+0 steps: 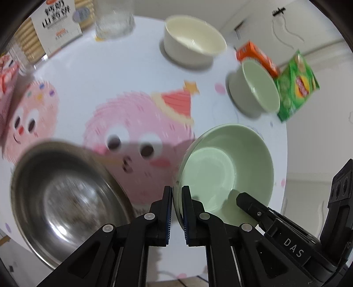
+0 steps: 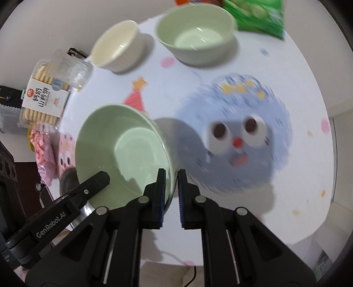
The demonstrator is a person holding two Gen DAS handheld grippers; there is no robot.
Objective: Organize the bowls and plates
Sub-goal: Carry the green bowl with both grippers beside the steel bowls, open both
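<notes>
A large pale green bowl [image 1: 227, 167] [image 2: 123, 154] is held tilted above the table by both grippers. My left gripper [image 1: 177, 198] is shut on its left rim. My right gripper [image 2: 171, 183] is shut on its right rim; its finger shows at the bowl's other side in the left wrist view [image 1: 249, 203]. A steel bowl [image 1: 66, 198] sits at the near left. A cream bowl [image 1: 192, 42] [image 2: 117, 46] and a smaller green bowl [image 1: 258, 88] [image 2: 196, 37] stand at the far side.
The round table [image 1: 132, 72] has a cartoon-print cover. A biscuit box [image 1: 57, 24] [image 2: 44, 97] and a clear glass [image 1: 114, 17] [image 2: 70, 68] stand at the back. An orange box [image 1: 258, 57], a green snack bag [image 1: 295, 86] [image 2: 258, 15] and a pink packet [image 2: 44, 150] lie near the edges.
</notes>
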